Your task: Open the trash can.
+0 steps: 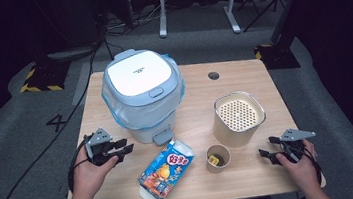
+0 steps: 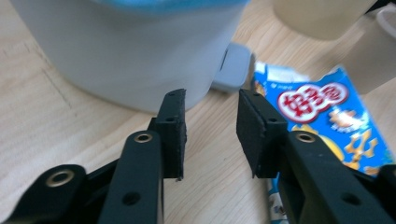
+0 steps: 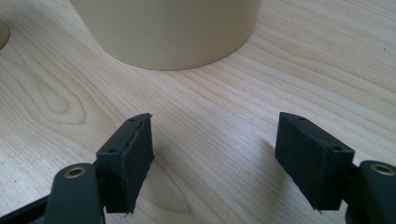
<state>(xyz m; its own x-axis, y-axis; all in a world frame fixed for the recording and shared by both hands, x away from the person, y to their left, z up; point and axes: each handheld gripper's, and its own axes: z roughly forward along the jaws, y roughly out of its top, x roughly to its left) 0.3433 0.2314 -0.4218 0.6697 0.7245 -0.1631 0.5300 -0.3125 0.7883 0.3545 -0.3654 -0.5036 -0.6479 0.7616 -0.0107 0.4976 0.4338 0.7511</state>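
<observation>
The snack box [image 1: 167, 169], a blue carton with cartoon print, lies flat low in the middle of the high view, one end flap open toward the bottom edge, its upper corner just beside the pedal [image 1: 162, 136] of the bin; lying flat and apart from its neighbours, it looks easy to take by an edge. Starting at the left of that view, the left tongs [image 1: 125, 146] hover low over the counter [image 1: 125, 196] just left of the bin's base, jaws parted with nothing between them; in the left gripper view they point past the bin's wall toward the pedal and the box, which suggests the box or the pedal is the aim. The pedal bin [image 1: 142, 94] stands in the upper left of the counter, lid shut, a blue liner bunched round its rim. Right of the box sits a small paper cup [image 1: 218, 158] with something yellow inside, and above it a tall tan canister [image 1: 238, 118] with a perforated insert. At the far right, the right tongs [image 1: 268, 148] rest near the counter's edge, spread wide and empty, facing the canister's base, seemingly waiting.
</observation>
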